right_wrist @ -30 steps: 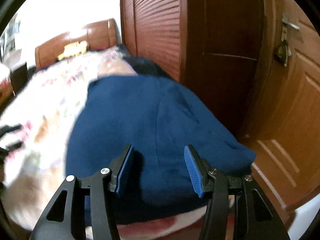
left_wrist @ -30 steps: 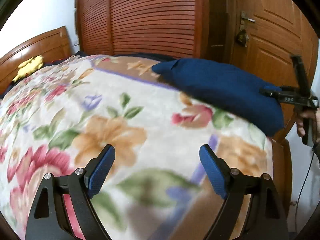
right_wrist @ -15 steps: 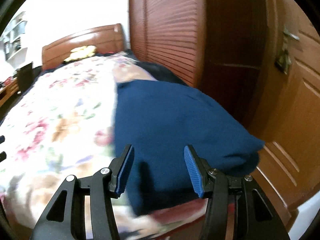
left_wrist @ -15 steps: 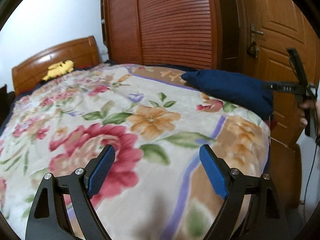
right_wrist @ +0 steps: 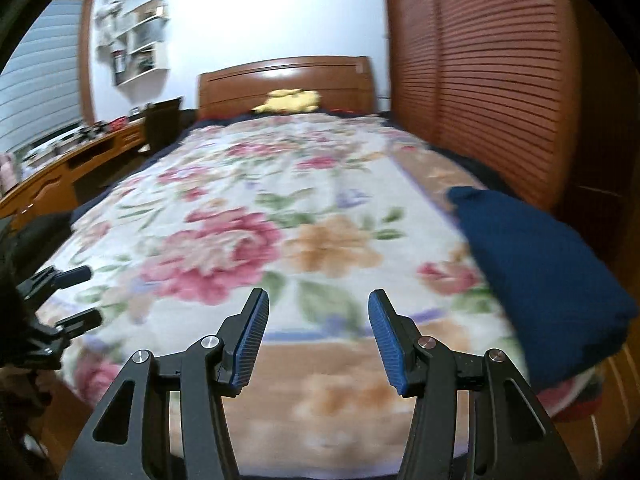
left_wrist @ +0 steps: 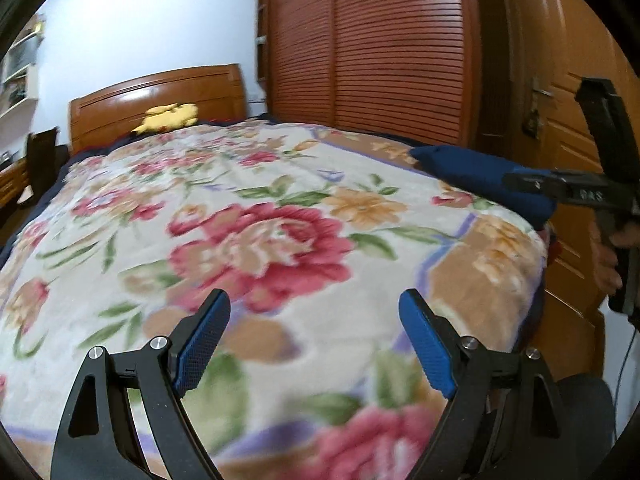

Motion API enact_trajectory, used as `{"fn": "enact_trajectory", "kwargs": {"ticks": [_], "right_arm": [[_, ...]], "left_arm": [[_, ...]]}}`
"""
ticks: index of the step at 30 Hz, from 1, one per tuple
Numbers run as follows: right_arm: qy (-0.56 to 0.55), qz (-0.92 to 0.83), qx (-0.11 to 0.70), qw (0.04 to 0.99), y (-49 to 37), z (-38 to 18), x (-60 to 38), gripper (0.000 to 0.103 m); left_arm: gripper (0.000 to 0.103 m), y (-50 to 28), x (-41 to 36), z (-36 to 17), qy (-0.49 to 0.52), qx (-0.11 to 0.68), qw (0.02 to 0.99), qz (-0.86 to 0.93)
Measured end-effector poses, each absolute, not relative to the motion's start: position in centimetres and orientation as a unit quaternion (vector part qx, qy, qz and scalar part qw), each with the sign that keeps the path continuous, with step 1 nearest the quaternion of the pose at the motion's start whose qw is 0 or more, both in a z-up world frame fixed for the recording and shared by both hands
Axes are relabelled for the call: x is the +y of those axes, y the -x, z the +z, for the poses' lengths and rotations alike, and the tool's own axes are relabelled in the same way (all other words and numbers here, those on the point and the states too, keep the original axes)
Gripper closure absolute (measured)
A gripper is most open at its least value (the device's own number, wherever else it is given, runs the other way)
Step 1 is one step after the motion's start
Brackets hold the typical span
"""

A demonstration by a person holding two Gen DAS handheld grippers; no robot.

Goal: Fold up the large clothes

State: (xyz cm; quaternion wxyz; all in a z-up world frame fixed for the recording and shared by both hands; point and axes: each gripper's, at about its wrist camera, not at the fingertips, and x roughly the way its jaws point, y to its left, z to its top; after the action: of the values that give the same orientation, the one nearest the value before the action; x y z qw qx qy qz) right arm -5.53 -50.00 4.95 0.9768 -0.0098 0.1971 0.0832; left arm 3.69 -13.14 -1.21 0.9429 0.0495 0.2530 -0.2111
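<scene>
Folded into a thick navy block, garment (right_wrist: 548, 276) lying at near right corner of bed (right_wrist: 280, 216). Left gripper (left_wrist: 316, 344) and right gripper (right_wrist: 318, 340) both open, empty.

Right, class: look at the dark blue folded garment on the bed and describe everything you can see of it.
The dark blue garment is a plain, soft-looking fabric, already folded into a thick, rounded bundle with no print or visible fastenings. It lies flat on the flowered blanket at the bed's foot corner, on the side nearest the slatted wooden wardrobe, its outer edge reaching the edge of the bed. Neither gripper touches it: the right gripper is off to one side over the blanket with its fingers apart.
</scene>
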Motion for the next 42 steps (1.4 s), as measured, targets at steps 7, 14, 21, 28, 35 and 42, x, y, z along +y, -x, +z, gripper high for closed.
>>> {"fn": "enact_trajectory", "kwargs": {"ticks": [7, 14, 21, 28, 35, 42], "right_arm": [[0.028, 0.130, 0.199, 0.971, 4.8, 3.7, -44.4, 0.048], [0.031, 0.164, 0.188, 0.968, 2.5, 2.5, -40.5, 0.032], [0.011, 0.156, 0.156, 0.975, 1.1, 1.0, -38.5, 0.027], [0.007, 0.151, 0.128, 0.980, 0.0, -1.7, -37.5, 0.027], [0.006, 0.145, 0.125, 0.981, 0.1, -2.2, -37.5, 0.027], [0.004, 0.143, 0.122, 0.982, -0.2, -2.2, -37.6, 0.027]], "left_arm": [[0.016, -3.6, -7.7, -2.1, -0.016, 0.253, 0.955, -0.154], [0.016, -3.2, -3.9, -2.1, -0.003, 0.237, 0.967, -0.089], [0.016, -2.7, -1.9, -1.8, 0.000, 0.230, 0.973, -0.030], [0.016, -2.0, -0.8, -1.9, 0.020, 0.223, 0.974, -0.018], [0.016, -1.5, -0.4, -1.9, 0.022, 0.220, 0.975, -0.011], [0.016, -1.4, -0.6, -2.0, 0.019, 0.221, 0.975, -0.012]]}}
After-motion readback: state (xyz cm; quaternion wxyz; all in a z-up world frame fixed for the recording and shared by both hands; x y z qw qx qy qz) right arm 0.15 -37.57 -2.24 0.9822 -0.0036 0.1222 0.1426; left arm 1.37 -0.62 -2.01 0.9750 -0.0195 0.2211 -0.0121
